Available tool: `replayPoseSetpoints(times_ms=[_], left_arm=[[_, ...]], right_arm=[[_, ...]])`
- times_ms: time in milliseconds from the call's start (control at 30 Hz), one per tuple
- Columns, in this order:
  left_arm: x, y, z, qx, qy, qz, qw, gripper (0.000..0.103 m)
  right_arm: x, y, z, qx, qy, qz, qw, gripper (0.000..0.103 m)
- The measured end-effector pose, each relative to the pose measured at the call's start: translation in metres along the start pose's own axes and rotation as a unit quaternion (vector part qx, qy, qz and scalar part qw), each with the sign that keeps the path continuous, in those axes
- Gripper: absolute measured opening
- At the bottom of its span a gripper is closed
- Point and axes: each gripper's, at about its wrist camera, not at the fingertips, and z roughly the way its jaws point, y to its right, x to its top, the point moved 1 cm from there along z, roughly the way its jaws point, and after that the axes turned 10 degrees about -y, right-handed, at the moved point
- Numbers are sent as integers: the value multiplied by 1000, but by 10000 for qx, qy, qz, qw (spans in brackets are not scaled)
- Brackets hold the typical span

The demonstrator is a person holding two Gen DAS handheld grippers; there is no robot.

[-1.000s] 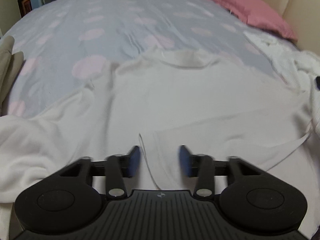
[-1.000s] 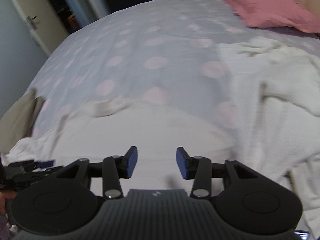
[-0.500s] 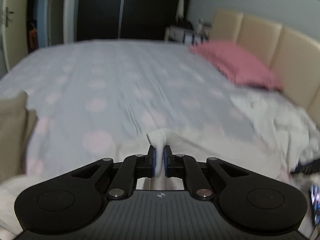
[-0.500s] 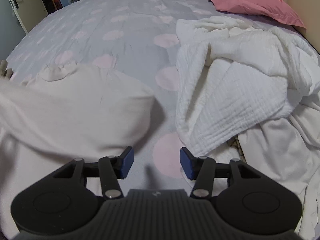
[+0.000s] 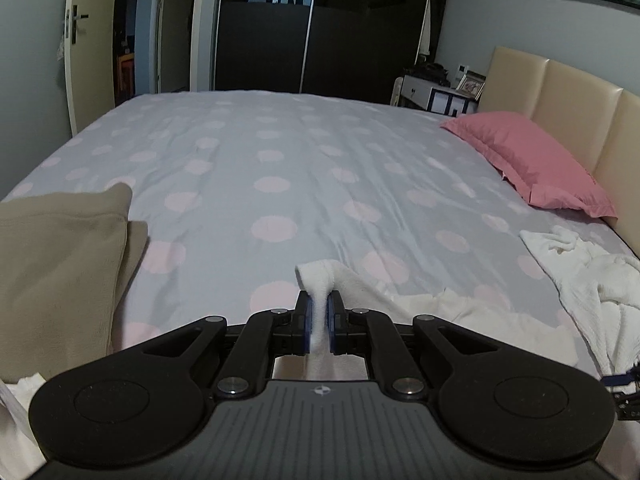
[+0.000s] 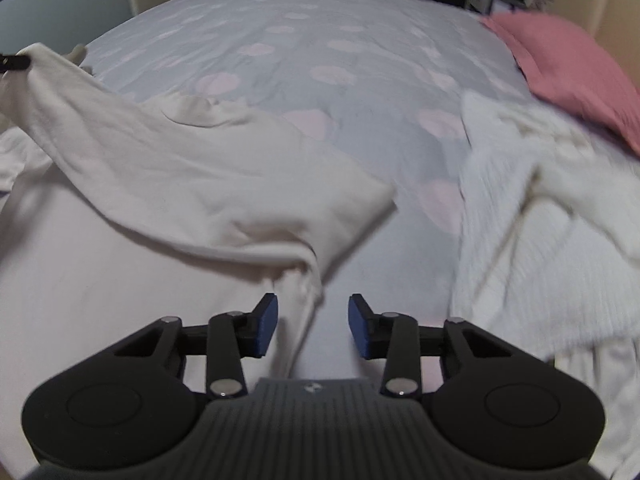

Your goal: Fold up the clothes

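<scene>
Pinching a fold of the cream shirt [image 5: 318,300] between closed jaws, the left gripper [image 5: 318,322] holds it lifted above the spotted bed [image 5: 280,152], the cloth draping rightward. Further right, the right gripper [image 6: 312,326] hovers with jaws wide apart over the shirt's crumpled edge, gripping nothing. Beside it lies a white textured garment [image 6: 540,200].

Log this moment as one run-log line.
step: folding cream shirt | left gripper: shut on shirt sleeve, lifted | right gripper: open, over shirt edge | nearby: white towel, pink pillow
</scene>
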Motion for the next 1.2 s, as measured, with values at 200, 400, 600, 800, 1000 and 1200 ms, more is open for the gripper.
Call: replayPoseSetpoints(times_ms=[200, 400, 600, 800, 1000, 1200], left_arm=[[-1, -4, 0, -8, -71, 25, 10000, 6], [-1, -15, -6, 136, -5, -98, 9999, 6], [-22, -31, 18, 294, -806, -124, 9962, 6], [-62, -44, 56, 548, -1531, -14, 9867, 6], [-58, -44, 53, 450, -1415, -86, 9889, 6], [-52, -37, 53, 430, -1366, -56, 9897, 6]], right_arm=[[16, -10, 20, -292, -54, -384, 9988, 18], [12, -1, 11, -527, -311, -128, 9980, 2], [-9, 10, 6, -570, -656, -11, 9962, 1], [-18, 3, 13, -159, -939, -327, 9949, 1], [-2, 23, -8, 3, -788, 149, 9968, 7], [29, 67, -11, 423, -61, 1566, 9867, 40]])
